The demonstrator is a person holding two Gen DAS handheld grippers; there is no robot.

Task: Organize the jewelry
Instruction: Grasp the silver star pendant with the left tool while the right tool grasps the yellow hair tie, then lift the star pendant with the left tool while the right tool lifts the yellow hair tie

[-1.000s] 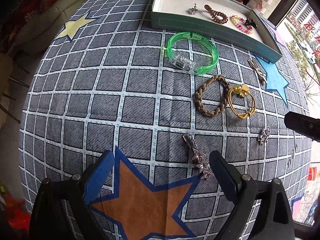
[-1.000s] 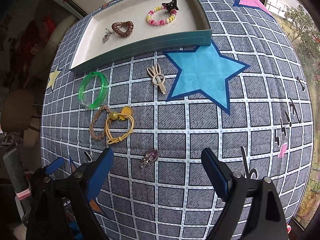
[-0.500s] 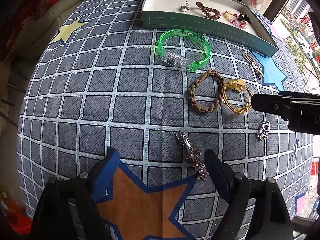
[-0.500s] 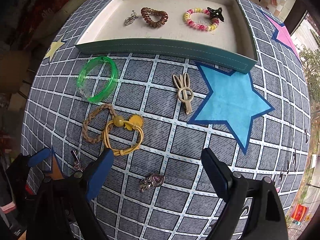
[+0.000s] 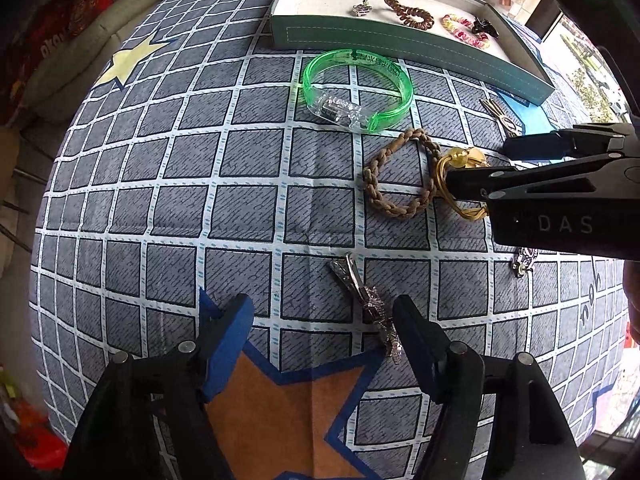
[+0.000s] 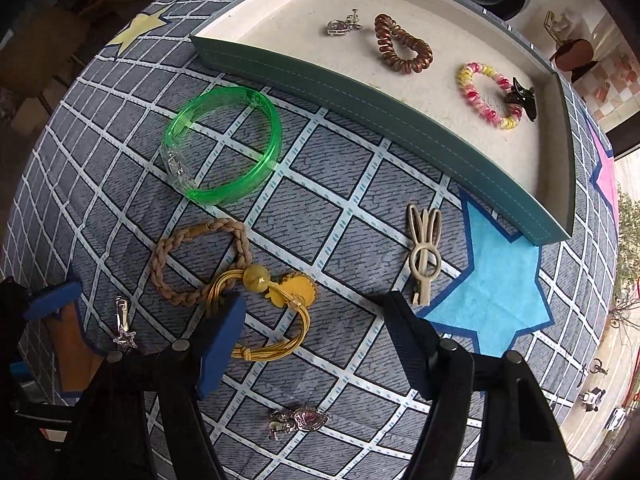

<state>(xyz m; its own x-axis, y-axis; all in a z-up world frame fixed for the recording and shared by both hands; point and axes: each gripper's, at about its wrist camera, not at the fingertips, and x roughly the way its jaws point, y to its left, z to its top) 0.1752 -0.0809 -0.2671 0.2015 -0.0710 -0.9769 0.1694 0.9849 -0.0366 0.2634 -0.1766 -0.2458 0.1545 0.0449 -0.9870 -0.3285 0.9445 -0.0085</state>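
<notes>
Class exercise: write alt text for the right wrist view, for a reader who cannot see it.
The open right gripper hovers over a yellow hair tie overlapping a braided tan hair tie on a grid-patterned cloth. Beyond lie a green bangle, a rabbit-shaped clip and a tray holding four accessories.

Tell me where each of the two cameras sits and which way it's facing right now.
Left wrist: on the left gripper, low over the cloth, facing the tray; its open fingers and the right gripper show.
Right wrist: on the right gripper, above the yellow hair tie, facing the tray; its open fingers show.
Shared: tray, green bangle, braided tie.
</notes>
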